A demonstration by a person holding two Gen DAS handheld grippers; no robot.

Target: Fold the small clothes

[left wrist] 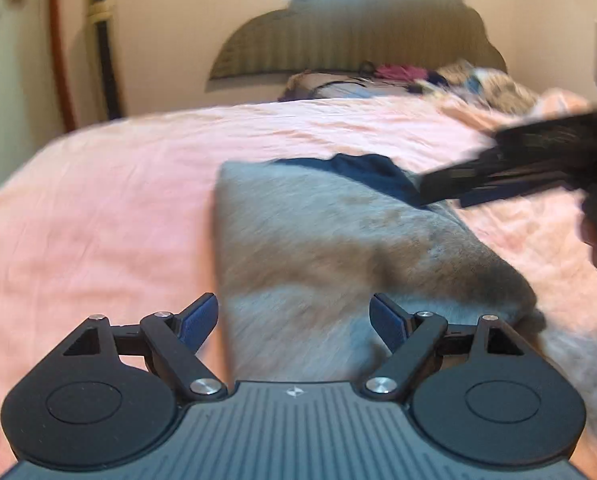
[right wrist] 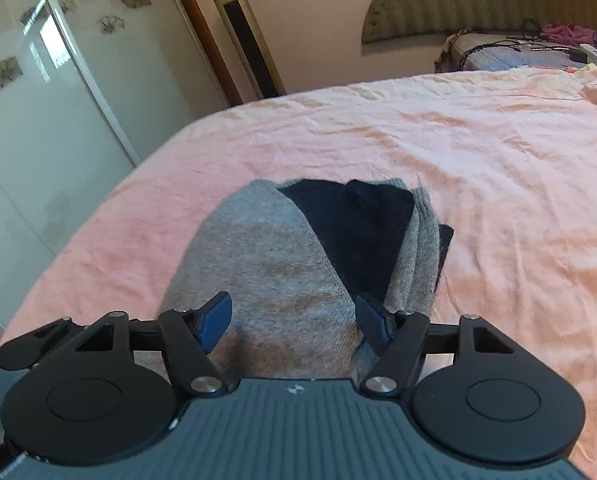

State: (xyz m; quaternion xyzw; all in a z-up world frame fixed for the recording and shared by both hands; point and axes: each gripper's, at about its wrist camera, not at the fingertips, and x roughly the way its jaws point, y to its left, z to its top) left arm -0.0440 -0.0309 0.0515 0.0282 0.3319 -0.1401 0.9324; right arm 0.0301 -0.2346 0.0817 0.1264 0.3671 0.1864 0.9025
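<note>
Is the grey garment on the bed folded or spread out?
Folded: the grey garment lies doubled over itself, stacked edges showing at its right side.
</note>
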